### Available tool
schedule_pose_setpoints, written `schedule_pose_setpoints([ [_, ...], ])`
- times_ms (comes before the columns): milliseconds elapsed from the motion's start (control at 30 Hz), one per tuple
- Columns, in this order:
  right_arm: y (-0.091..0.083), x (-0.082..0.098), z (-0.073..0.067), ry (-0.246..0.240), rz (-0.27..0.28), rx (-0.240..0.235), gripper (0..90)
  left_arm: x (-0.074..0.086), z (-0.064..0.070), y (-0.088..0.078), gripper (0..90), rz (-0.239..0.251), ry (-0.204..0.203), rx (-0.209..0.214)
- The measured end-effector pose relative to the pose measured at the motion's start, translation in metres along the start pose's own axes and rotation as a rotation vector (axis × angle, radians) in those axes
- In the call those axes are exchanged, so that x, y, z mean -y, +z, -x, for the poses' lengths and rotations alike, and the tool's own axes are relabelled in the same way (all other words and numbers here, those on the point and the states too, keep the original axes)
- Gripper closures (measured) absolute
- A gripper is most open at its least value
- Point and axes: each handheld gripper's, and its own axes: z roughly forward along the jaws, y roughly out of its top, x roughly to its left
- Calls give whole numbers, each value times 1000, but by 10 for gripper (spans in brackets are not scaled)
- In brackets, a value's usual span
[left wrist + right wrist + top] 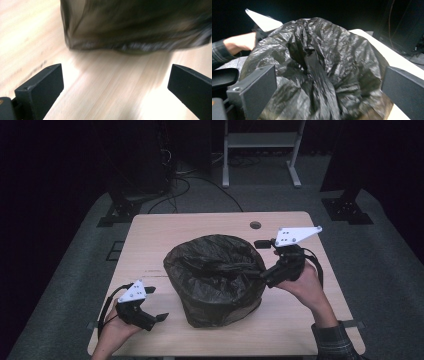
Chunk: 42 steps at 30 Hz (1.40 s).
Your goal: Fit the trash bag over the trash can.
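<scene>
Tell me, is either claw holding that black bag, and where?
Neither: both claws are open. The right claw is at the black bag's rim; the left claw is apart from it.

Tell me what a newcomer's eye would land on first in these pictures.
First comes the crumpled black plastic bag, a bulging mound in the middle of the light wooden table. Next, the right gripper sits at the bag's right edge with its jaws apart around the bunched plastic. The left gripper rests open near the table's front left corner, apart from the bag.
</scene>
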Motion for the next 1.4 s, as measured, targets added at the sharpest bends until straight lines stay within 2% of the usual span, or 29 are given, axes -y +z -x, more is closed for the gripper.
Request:
schedule_pose_setpoints([
  [233,13,-7,-4,-22,-8,-20,0,25,-6,14,0,-59,-31,-21],
  [333,19,-9,-5,-30,-21,-29,0,31,-8,18,0,-66,-41,-25],
  [433,27,-11,-6,-47,-40,-38,0,34,-9,23,0,-106,-30,-46],
  [500,33,-13,-7,-59,-50,-44,0,35,-10,28,0,-126,-28,-45],
  [600,44,-13,-7,-67,-84,-56,0,38,-9,31,0,-101,-41,-34],
  [800,66,-11,-2,-76,-167,-59,0,38,-11,31,0,-99,-33,-28],
  [1067,82,-15,-3,-133,-248,-26,0,38,-11,31,0,-99,-34,-27],
  [1233,95,-14,-9,-186,-337,-11,0,38,-11,31,0,-99,-34,-27],
  [1400,99,-16,-10,-185,-411,-25,0,38,-11,31,0,-100,-34,-27],
])
